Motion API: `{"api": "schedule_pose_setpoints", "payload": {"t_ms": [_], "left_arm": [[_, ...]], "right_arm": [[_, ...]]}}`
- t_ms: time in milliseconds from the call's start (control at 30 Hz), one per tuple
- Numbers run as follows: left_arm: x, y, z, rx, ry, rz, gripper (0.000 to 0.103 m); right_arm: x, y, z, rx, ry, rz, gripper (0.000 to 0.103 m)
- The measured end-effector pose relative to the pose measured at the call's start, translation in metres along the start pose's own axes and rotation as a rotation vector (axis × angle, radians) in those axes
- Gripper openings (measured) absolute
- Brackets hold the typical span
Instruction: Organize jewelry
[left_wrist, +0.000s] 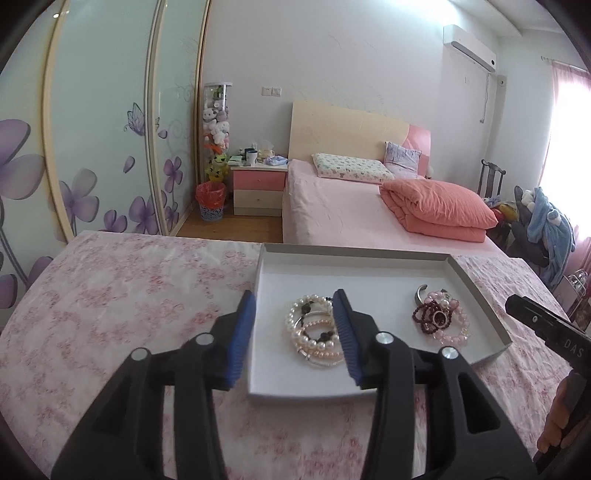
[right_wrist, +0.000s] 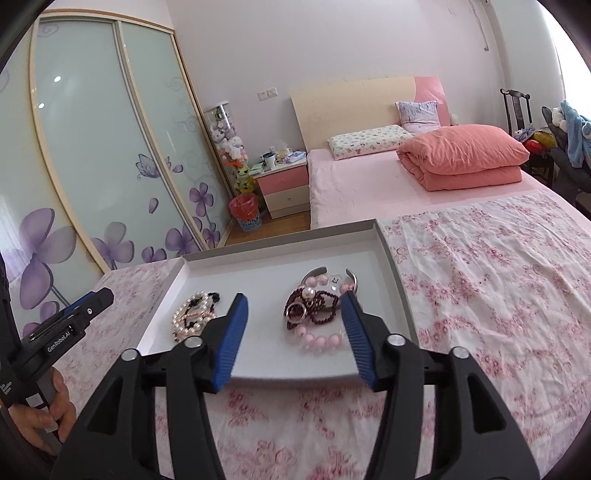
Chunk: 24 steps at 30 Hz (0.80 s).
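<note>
A shallow grey-white tray (left_wrist: 354, 273) lies on a pink floral cloth. In it at the left is a heap of pearl bracelets (left_wrist: 314, 328), and at the right a heap of dark red and pink bead bracelets (left_wrist: 441, 317) beside a silver cuff (left_wrist: 421, 291). My left gripper (left_wrist: 294, 295) hovers over the tray's near edge before the pearls, open, with nothing between its blue pads. My right gripper (right_wrist: 293, 296) hovers before the red and pink beads (right_wrist: 314, 306), also open and holding nothing. The pearls (right_wrist: 194, 314) and tray (right_wrist: 273, 266) also show in the right wrist view.
The floral cloth (left_wrist: 110, 295) covers the whole table around the tray. Beyond the table's far edge stand a pink bed (left_wrist: 351, 210), a nightstand (left_wrist: 258, 184) and a flowered wardrobe (left_wrist: 92, 147). A chair piled with clothes (left_wrist: 546, 221) is at the right.
</note>
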<state>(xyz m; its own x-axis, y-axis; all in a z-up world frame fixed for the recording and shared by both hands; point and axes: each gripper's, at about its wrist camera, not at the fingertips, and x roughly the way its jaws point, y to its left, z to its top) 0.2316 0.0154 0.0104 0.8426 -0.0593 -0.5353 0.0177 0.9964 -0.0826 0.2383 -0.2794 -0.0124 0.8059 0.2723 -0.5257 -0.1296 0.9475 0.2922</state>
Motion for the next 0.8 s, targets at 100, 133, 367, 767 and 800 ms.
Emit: {"api": "schedule_pose_setpoints", "payload": {"t_ms": [100, 133, 367, 767, 800], "left_arm": [[-0.024, 0.003, -0.009, 0.004, -0.02, 0.015, 0.06], [-0.033, 0.005, -0.014, 0.003, -0.029, 0.021, 0.063], [-0.08, 0.011, -0.039, 0.002, -0.063, 0.012, 0.087], [-0.123, 0.005, -0.065, 0.014, -0.088, 0.03, 0.099], [-0.126, 0.004, -0.068, 0.017, -0.1, 0.036, 0.099]], "right_arm": [[-0.014, 0.009, -0.007, -0.029, 0.002, -0.014, 0.063], [-0.021, 0.012, -0.011, -0.043, 0.001, -0.024, 0.066], [-0.053, 0.032, -0.032, -0.095, -0.013, -0.045, 0.081], [-0.102, 0.042, -0.058, -0.144, -0.147, -0.095, 0.101], [-0.104, 0.042, -0.06, -0.143, -0.149, -0.095, 0.101]]}}
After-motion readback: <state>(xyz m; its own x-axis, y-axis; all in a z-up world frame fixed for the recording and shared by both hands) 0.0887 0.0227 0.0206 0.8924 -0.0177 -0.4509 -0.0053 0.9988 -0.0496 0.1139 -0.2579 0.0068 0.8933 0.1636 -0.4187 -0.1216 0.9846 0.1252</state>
